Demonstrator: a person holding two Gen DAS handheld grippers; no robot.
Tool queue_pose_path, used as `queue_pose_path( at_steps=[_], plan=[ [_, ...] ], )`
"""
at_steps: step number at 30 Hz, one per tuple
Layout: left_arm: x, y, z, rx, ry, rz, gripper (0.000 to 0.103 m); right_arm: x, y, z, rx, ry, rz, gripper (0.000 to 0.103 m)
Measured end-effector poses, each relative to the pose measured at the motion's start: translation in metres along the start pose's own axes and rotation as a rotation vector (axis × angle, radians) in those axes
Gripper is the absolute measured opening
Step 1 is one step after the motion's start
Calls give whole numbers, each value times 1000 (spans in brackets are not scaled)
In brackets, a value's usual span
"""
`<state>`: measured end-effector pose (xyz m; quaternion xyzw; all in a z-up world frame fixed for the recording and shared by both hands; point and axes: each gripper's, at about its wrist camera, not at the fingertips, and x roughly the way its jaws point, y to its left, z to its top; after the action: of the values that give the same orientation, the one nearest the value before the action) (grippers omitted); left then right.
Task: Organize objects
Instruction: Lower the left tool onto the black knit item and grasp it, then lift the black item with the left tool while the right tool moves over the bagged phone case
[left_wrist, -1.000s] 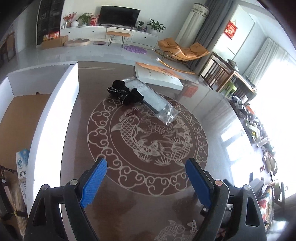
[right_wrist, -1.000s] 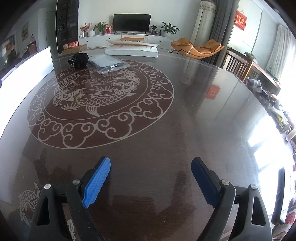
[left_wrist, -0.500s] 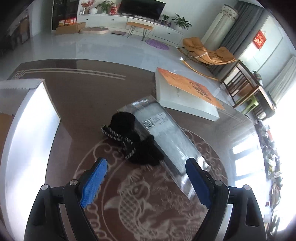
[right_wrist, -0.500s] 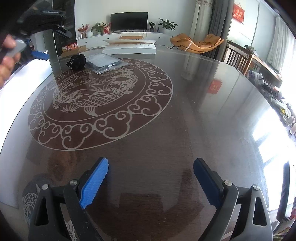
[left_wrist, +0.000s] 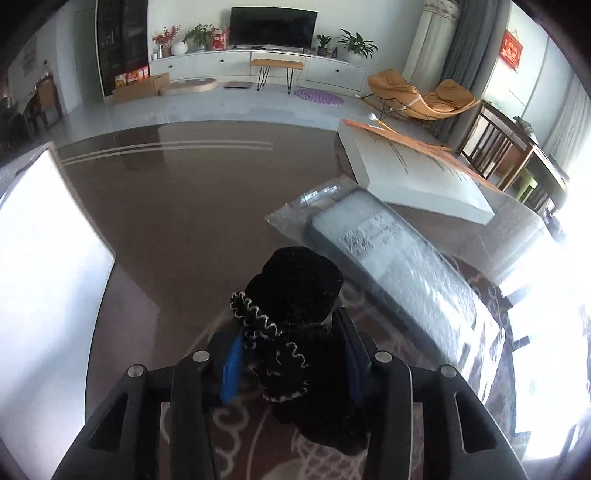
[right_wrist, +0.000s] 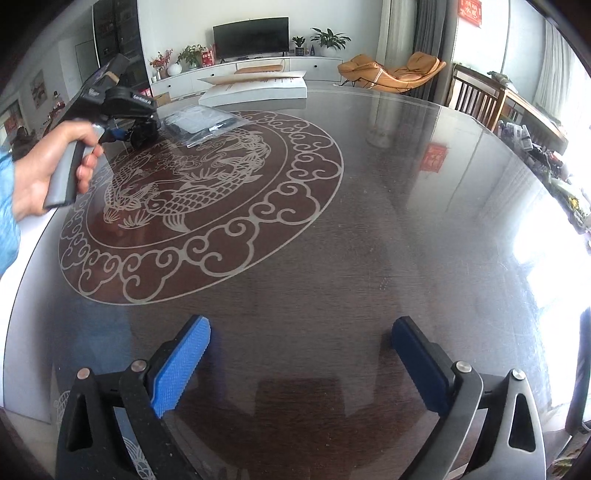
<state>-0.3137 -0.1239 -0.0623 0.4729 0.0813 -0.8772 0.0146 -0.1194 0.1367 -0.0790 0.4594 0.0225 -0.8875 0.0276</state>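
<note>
Now your left gripper (left_wrist: 290, 354) pinches the black knit item (left_wrist: 295, 291), while your right gripper (right_wrist: 299, 365) hovers wide above the table (right_wrist: 369, 221).

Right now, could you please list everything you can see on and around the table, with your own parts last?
Black knit socks: one bundle, black with white trim, between the left gripper's pads.
Plastic-wrapped package: one, clear bag over grey item, beside the socks.
Flat box: one, white with orange top, far table edge.
White box wall: one, white, left of table.
Table: one, dark brown, fish pattern.
Left gripper: shut on the socks.
Left hand: holding the gripper handle.
Right gripper: open, empty, over table.
</note>
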Motion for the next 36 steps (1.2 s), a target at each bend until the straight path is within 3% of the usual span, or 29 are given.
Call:
queue_pose_path(
  at_steps=[5, 9, 12, 13, 14, 18, 32, 36],
  plan=[
    [-47, 3, -75, 19, -16, -23, 44, 0, 0, 0, 0, 0, 0, 99],
    [-81, -6, -130, 109, -7, -57, 44, 0, 0, 0, 0, 0, 0, 99],
    [-95, -13, -151, 176, 0, -73, 53, 0, 0, 0, 0, 1, 0, 100],
    [-95, -16, -156, 195, 2, -64, 66, 0, 0, 0, 1, 2, -1, 100],
    [-93, -18, -158, 224, 10, -33, 78, 0, 0, 0, 2, 3, 0, 101],
    [-83, -17, -157, 229, 22, 35, 103, 0, 1, 0, -2, 8, 4, 103],
    [-76, -11, -158, 235, -8, 4, 103, -1, -1, 1, -29, 25, 27, 103],
    [-76, -11, -158, 235, -8, 2, 103, 16, -4, 34, -48, 85, 99, 103]
  ],
)
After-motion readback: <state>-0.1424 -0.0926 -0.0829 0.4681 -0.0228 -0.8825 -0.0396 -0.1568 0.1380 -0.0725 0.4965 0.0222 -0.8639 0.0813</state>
